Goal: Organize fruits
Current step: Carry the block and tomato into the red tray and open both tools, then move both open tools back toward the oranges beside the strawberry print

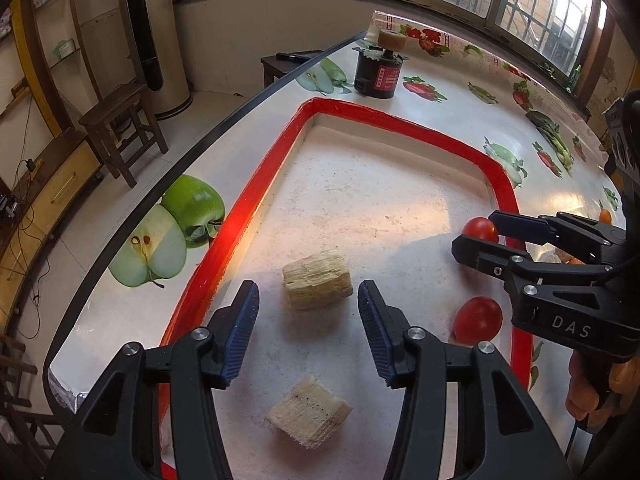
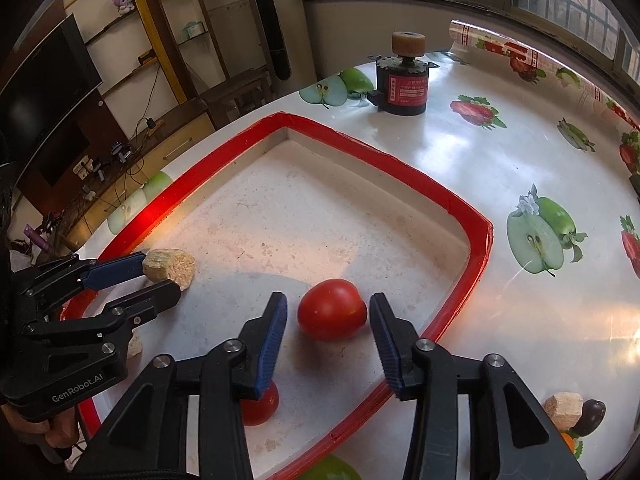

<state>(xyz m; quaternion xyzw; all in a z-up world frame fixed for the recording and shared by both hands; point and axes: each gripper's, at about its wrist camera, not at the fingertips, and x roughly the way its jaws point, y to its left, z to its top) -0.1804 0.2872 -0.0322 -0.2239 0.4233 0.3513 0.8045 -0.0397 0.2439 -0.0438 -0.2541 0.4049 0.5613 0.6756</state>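
Observation:
A red-rimmed white tray (image 1: 256,216) (image 2: 444,196) lies on the fruit-print table. In it are two pale sugarcane pieces (image 1: 317,279) (image 1: 308,412) and two red tomatoes (image 1: 478,320) (image 1: 481,229). My left gripper (image 1: 308,320) is open, its jaws on either side of the farther cane piece (image 2: 169,266), just short of it. My right gripper (image 2: 328,332) is open around one tomato (image 2: 332,309); the other tomato (image 2: 262,404) lies under its left finger. In the left wrist view the right gripper (image 1: 480,236) hovers at the tray's right side.
A black motor (image 1: 379,70) (image 2: 402,88) with a tan wheel stands beyond the tray. A cane chunk (image 2: 564,408), a dark fruit (image 2: 592,416) and something orange lie on the table right of the tray. A green fruit (image 2: 332,470) sits at the near edge. A wooden stool (image 1: 120,128) stands left.

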